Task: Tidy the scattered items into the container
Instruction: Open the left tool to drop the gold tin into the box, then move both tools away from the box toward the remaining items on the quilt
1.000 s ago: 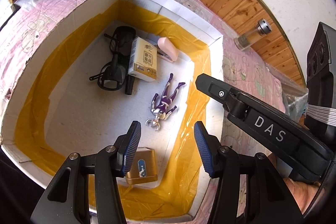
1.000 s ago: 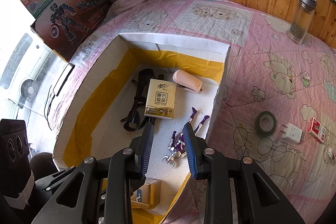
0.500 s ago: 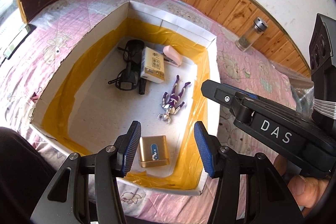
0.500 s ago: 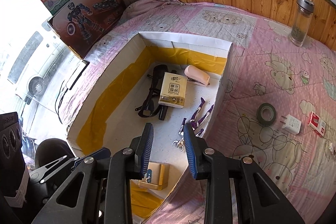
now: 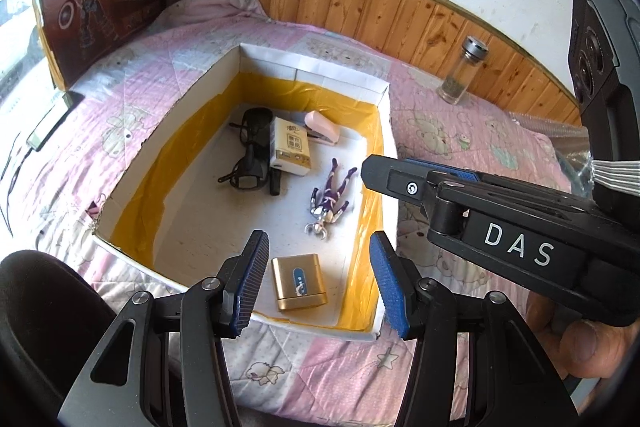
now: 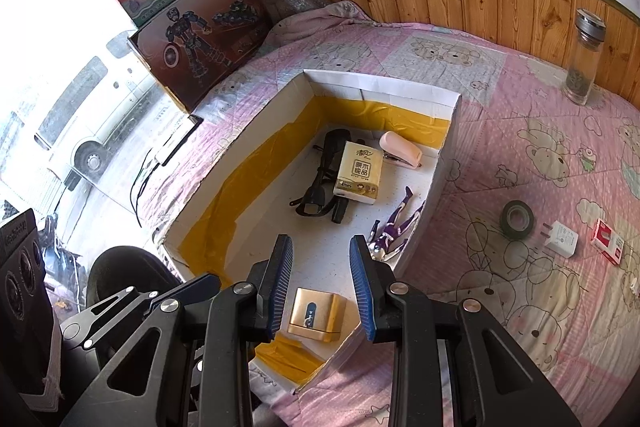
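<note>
- Left gripper [image 5: 316, 279], seen from its own wrist camera, hangs with jaws spread wide and nothing between them, above the near end of a white box [image 5: 384, 131] lined with yellow tape.
- Inside the box lie a gold case [image 5: 298, 281] nearest the fingers, a purple figure [image 5: 330, 201] by the right wall, a tissue pack [image 5: 290, 147], black glasses [image 5: 250, 151] to its left and a pink stapler [image 5: 322, 131] toward the far wall.
- Right gripper [image 5: 500, 223], marked DAS, reaches in from the right over the box's right rim; a glass bottle [image 5: 460, 75] stands upright on the pink quilt [image 5: 160, 67] by the wood panelling.
- Right gripper [image 6: 322, 291], in its own view, is also parted and empty, held over the box's near end with the gold case [image 6: 316, 317] showing between its fingers.
- Well apart from the box, on the quilt to the right, lie a tape roll [image 6: 517, 219], a white charger [image 6: 562, 239] just beside it and a red-and-white packet [image 6: 608, 247].
- Toy boxes [image 6: 192, 39] lean at the far left corner.
</note>
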A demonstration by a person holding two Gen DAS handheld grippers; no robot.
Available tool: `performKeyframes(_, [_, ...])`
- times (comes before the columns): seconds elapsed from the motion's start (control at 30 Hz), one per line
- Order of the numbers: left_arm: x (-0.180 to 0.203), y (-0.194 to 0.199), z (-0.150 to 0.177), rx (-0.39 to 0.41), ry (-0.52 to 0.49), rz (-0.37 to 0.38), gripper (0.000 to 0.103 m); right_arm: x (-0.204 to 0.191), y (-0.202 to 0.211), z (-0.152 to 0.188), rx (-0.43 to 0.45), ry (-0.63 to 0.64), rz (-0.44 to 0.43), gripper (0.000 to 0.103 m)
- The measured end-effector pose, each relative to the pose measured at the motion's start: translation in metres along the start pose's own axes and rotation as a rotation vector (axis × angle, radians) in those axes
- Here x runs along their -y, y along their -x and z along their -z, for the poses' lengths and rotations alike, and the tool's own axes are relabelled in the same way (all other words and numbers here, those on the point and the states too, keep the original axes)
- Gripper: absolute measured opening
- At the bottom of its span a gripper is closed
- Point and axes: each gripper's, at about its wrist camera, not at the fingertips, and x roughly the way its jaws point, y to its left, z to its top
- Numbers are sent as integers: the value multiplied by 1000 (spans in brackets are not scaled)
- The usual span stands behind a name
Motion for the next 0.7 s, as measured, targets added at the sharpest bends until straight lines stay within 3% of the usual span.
performKeyframes(0.17, [-1, 14, 6, 72, -18, -12, 55, -6, 11, 8, 46, 16, -98, 32])
performKeyframes(0.43, [13, 22, 18, 125, -66, 22, 55, 4, 23, 29, 135, -21, -220, 32])
performKeyframes(0.7, [42, 15, 31, 104, -140, 54, 55, 29, 45, 54, 209, -38, -290, 32])
